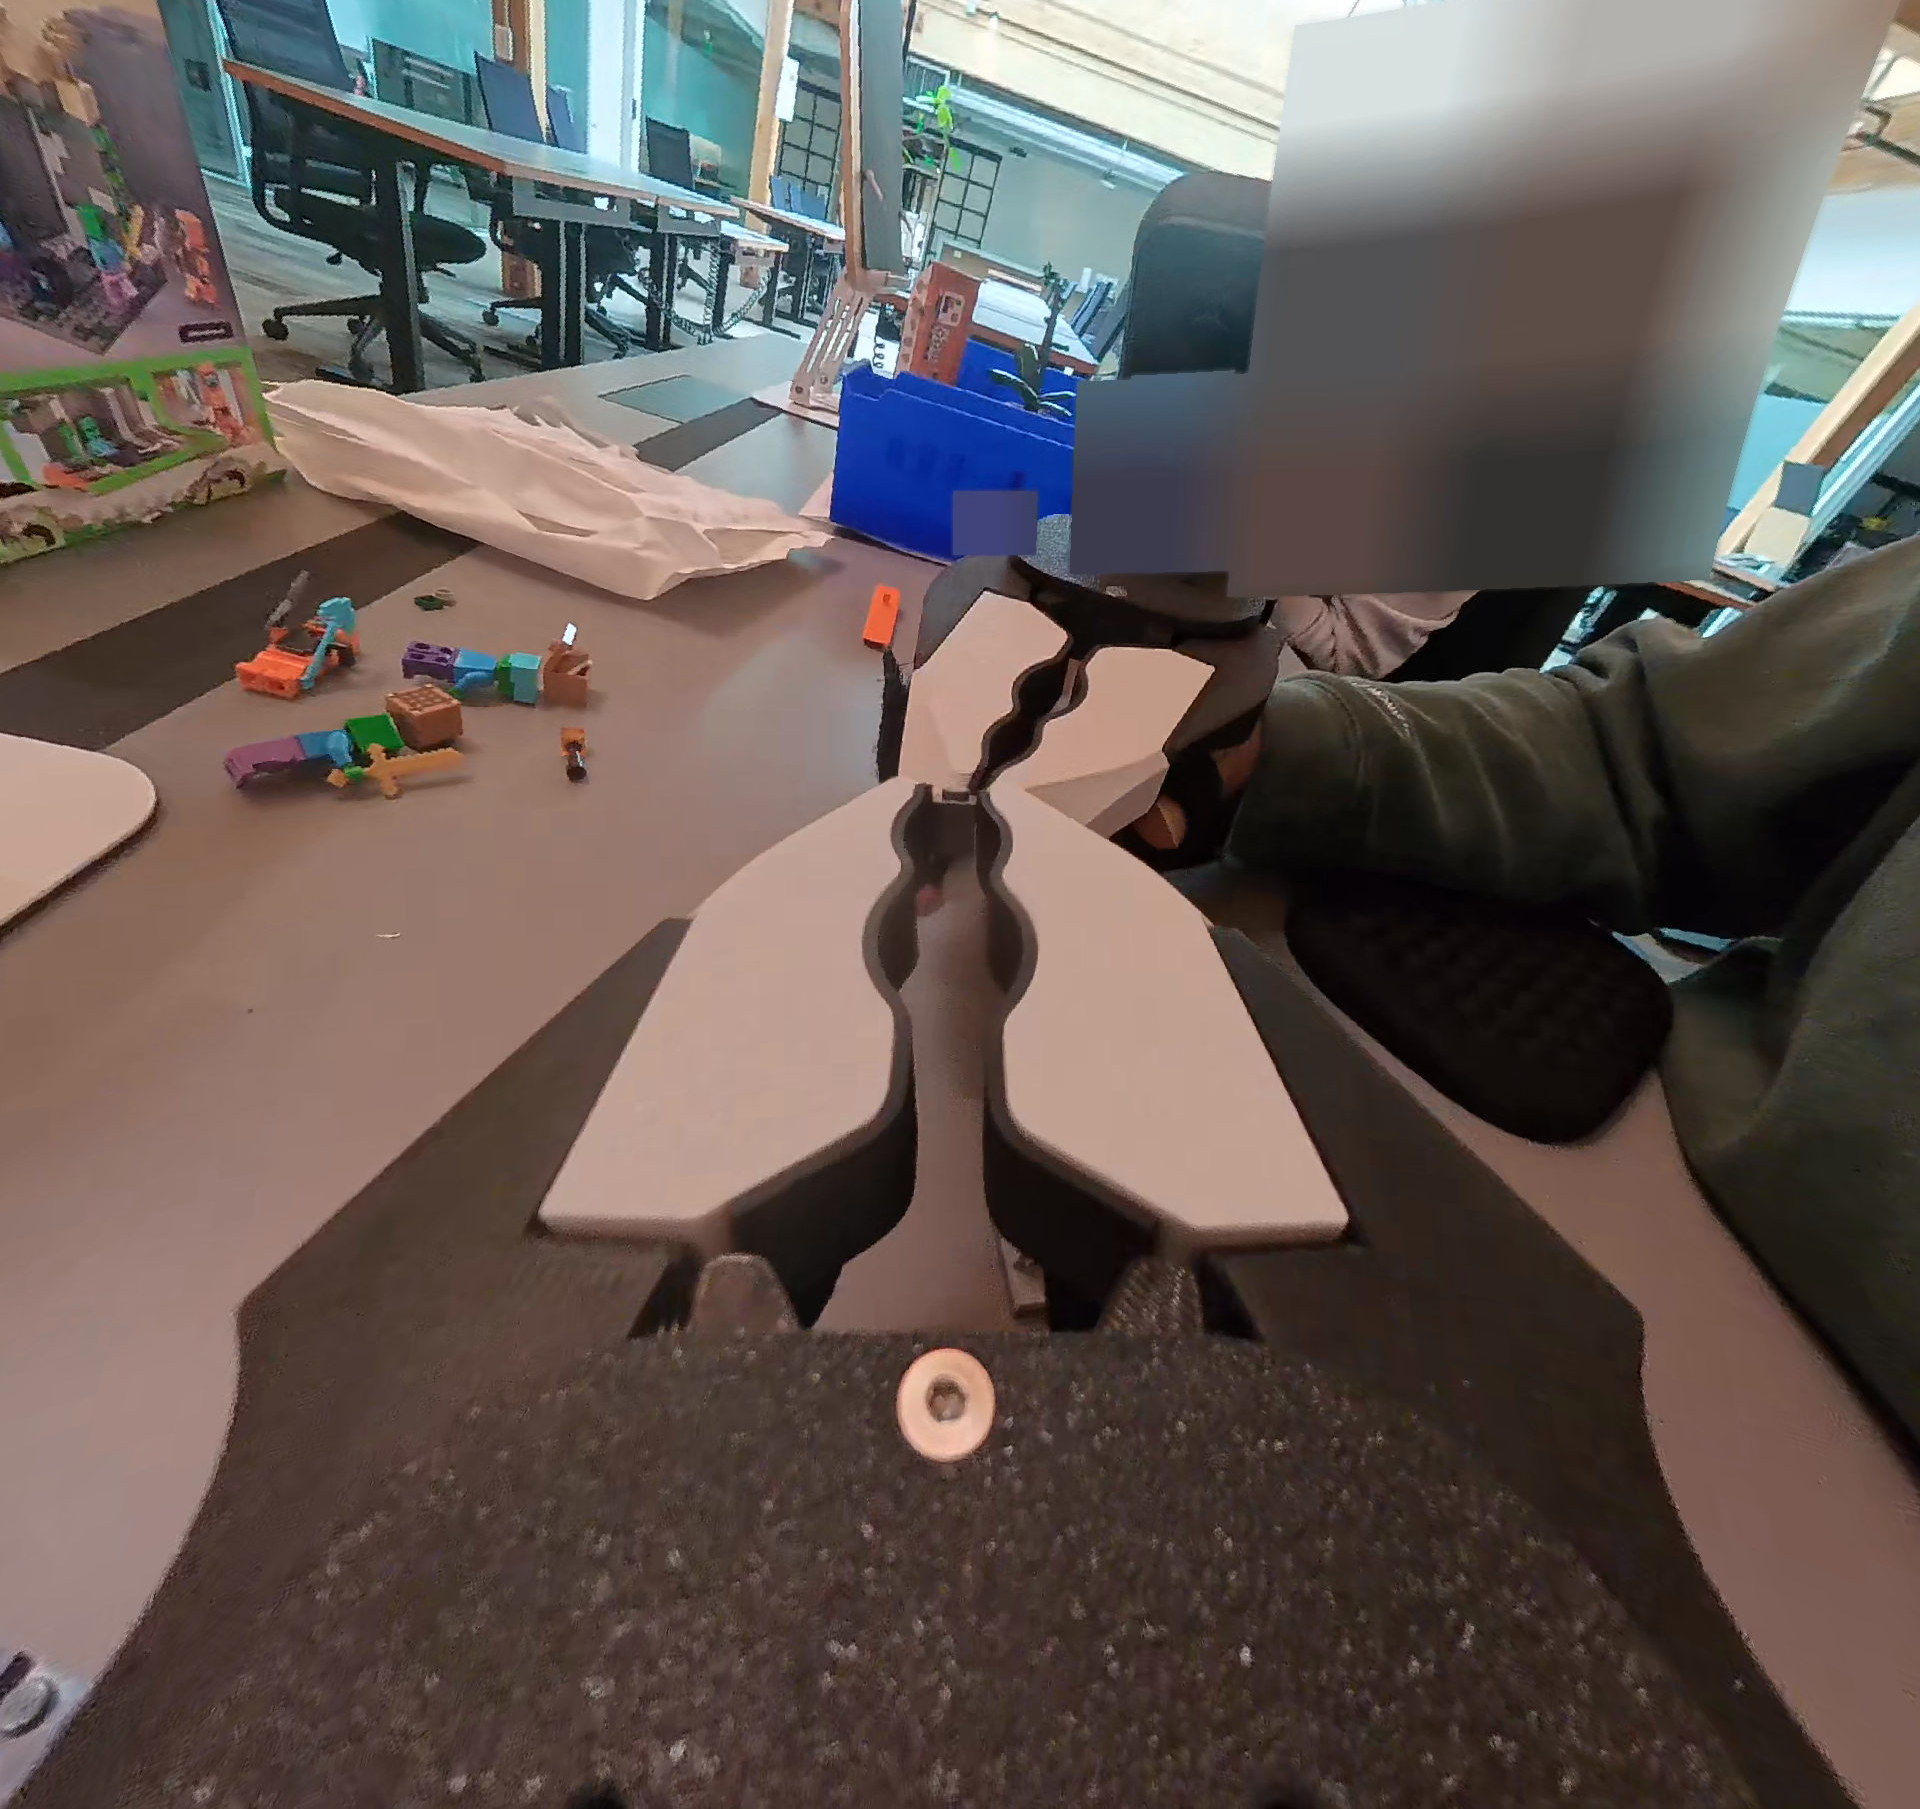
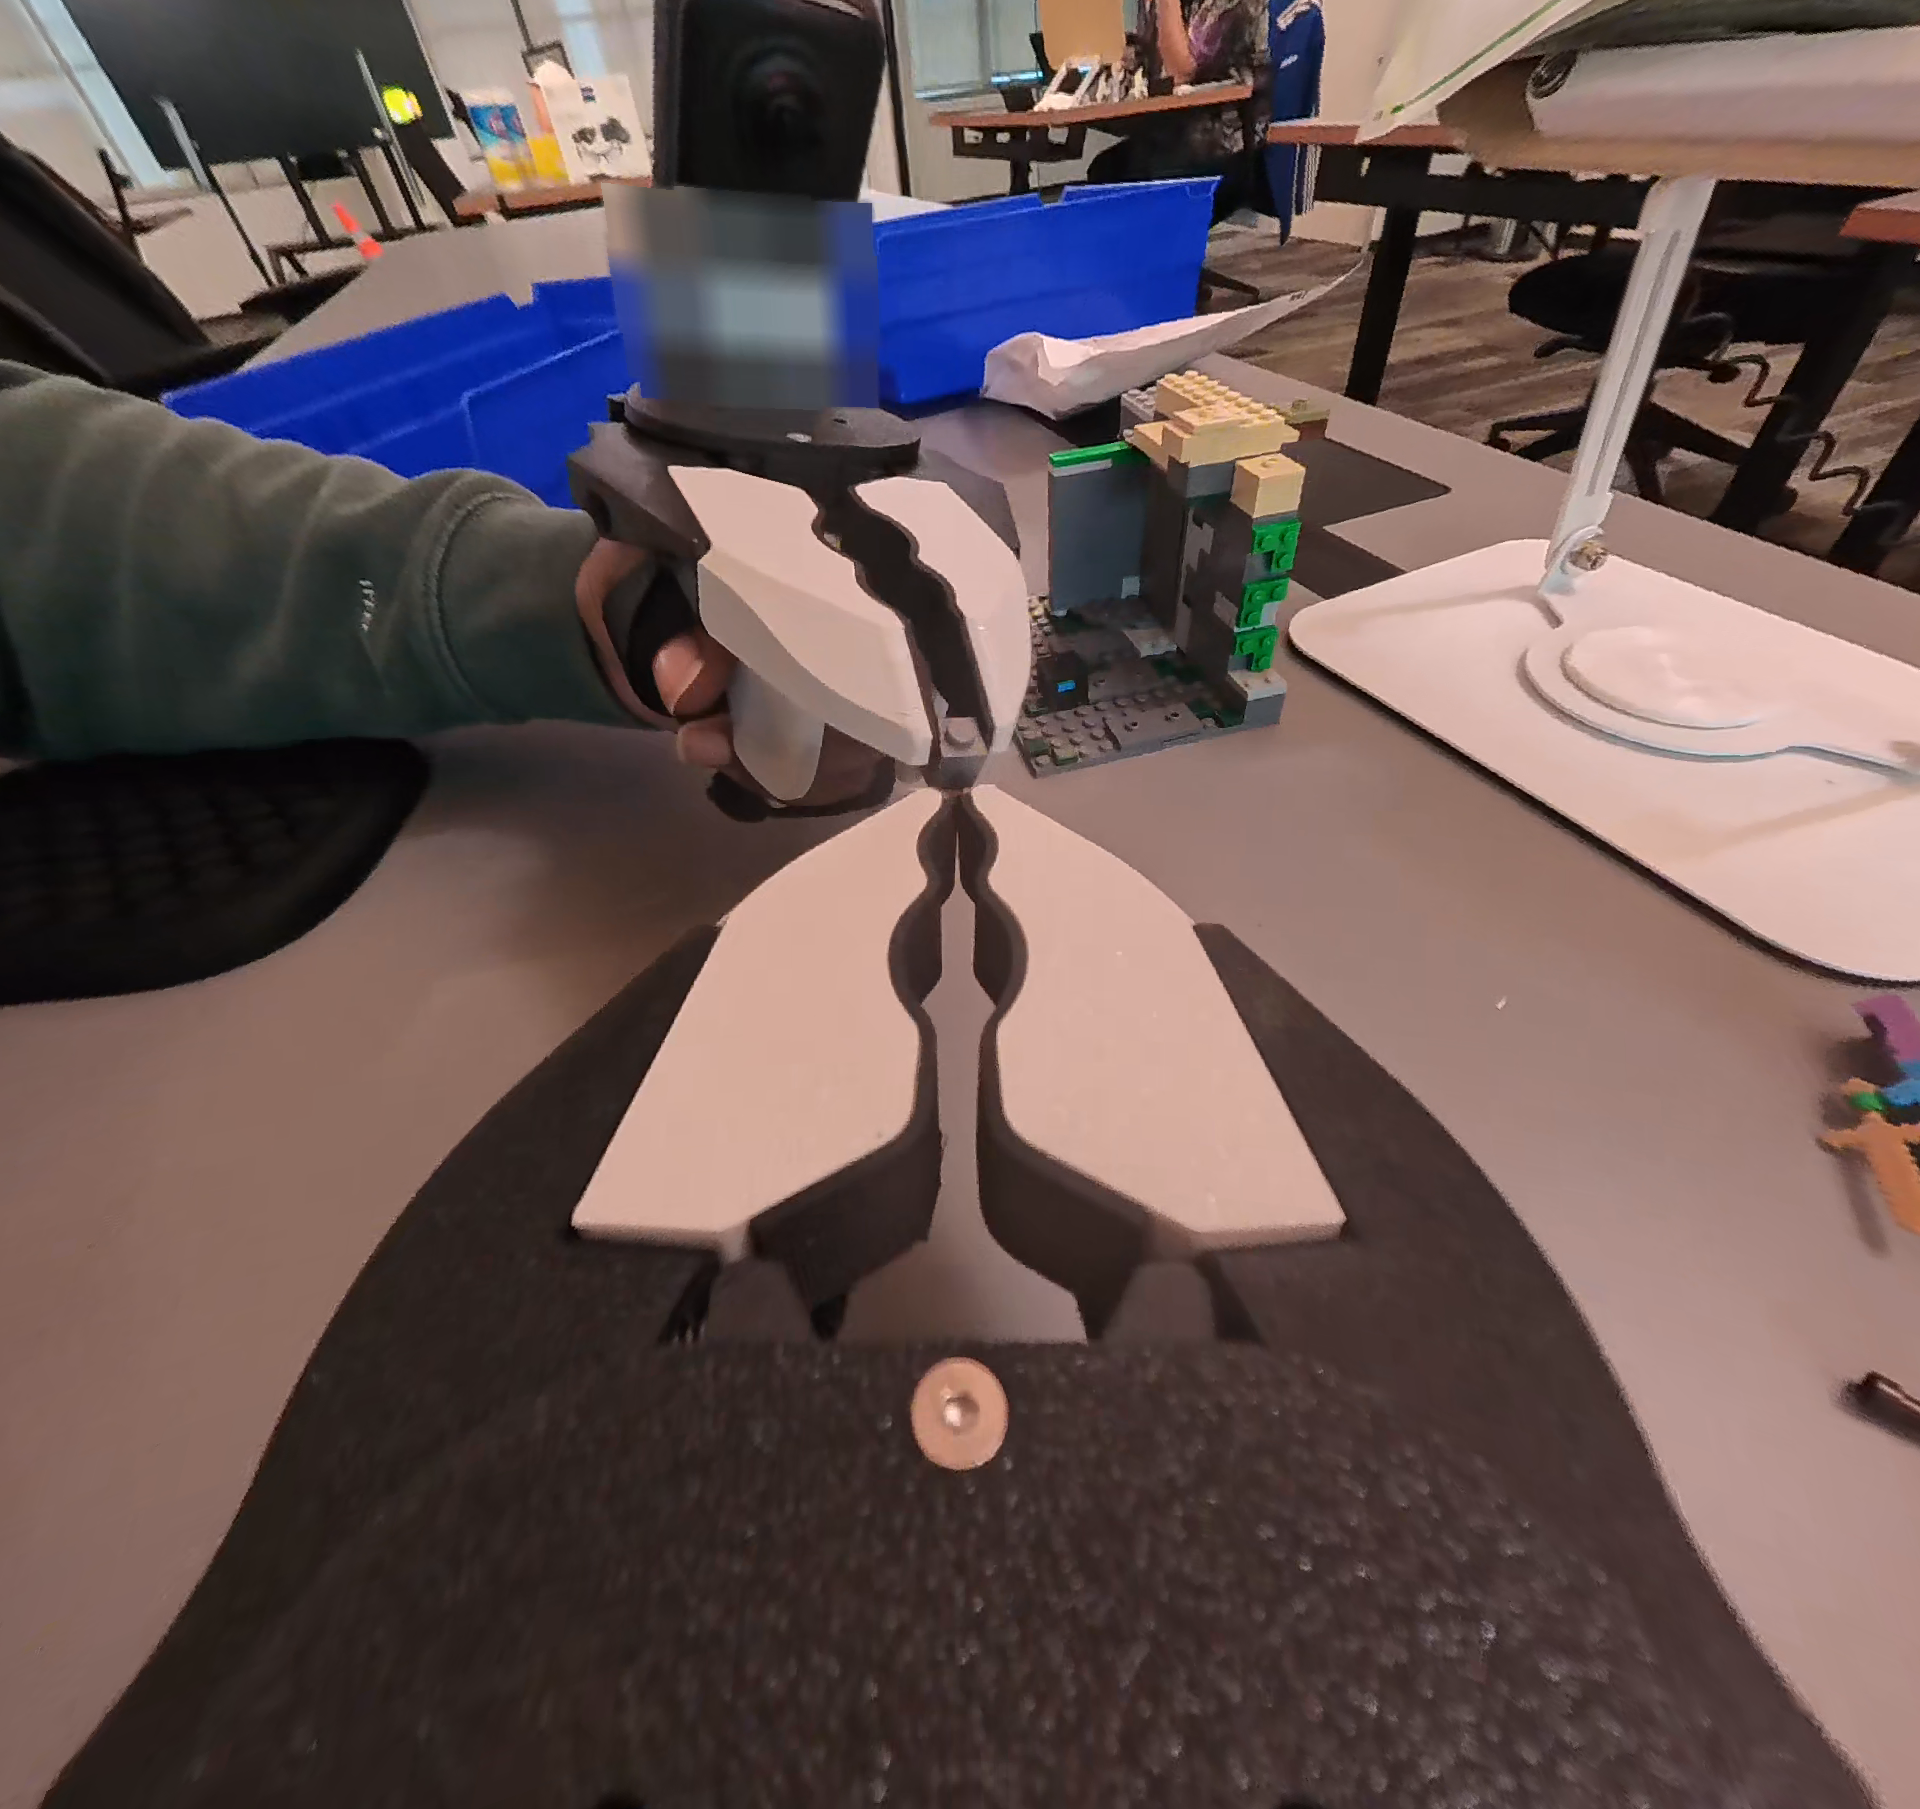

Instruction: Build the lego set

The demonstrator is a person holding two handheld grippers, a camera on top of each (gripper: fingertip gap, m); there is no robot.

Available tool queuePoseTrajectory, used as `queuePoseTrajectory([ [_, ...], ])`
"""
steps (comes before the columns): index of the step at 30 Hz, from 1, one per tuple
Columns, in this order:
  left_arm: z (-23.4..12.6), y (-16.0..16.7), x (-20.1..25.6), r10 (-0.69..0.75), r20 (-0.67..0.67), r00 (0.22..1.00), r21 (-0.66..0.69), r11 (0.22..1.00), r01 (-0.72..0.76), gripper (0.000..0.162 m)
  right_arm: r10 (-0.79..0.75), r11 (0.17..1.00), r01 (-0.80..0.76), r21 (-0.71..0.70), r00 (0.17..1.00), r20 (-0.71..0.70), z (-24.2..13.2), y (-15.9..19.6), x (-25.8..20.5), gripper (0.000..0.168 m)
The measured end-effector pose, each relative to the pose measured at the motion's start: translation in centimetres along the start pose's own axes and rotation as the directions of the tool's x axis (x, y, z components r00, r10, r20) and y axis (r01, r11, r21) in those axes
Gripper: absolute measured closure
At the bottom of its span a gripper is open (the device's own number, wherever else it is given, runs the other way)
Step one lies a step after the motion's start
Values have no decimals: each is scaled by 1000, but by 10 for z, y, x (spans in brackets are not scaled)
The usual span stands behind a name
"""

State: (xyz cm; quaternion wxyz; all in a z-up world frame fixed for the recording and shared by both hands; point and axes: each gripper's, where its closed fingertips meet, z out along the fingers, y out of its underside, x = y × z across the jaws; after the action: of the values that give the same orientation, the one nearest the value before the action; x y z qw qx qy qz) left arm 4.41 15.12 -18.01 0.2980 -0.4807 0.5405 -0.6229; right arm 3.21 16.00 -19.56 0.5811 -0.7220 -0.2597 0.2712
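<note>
Now 2 grippers meet tip to tip over the grey table

My left gripper pinches a small grey studded lego piece between nearly closed tips. My right gripper, tips almost together, touches that piece from the opposite side; whether it grips I cannot tell. At 1 o'clock in the right wrist view stands the grey, green and tan lego building. Loose colourful lego figures lie at 10 o'clock in the left wrist view.

A small grey studded lego piece hangs above the worktop, pinched between the tips of both tongs. Behind it stands the part-built model, upright: grey walls, green side bricks, tan top, on a dark studded base. Loose colourful minifigures and bricks lie scattered apart.
</note>
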Motion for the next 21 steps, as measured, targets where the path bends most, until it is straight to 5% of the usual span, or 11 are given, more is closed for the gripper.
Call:
queuePoseTrajectory([
  [21,-9,-16,7,-23,-28,999,109,994,26,155,133,972,-145,182,988,77,-5,-28,-8,168],
])
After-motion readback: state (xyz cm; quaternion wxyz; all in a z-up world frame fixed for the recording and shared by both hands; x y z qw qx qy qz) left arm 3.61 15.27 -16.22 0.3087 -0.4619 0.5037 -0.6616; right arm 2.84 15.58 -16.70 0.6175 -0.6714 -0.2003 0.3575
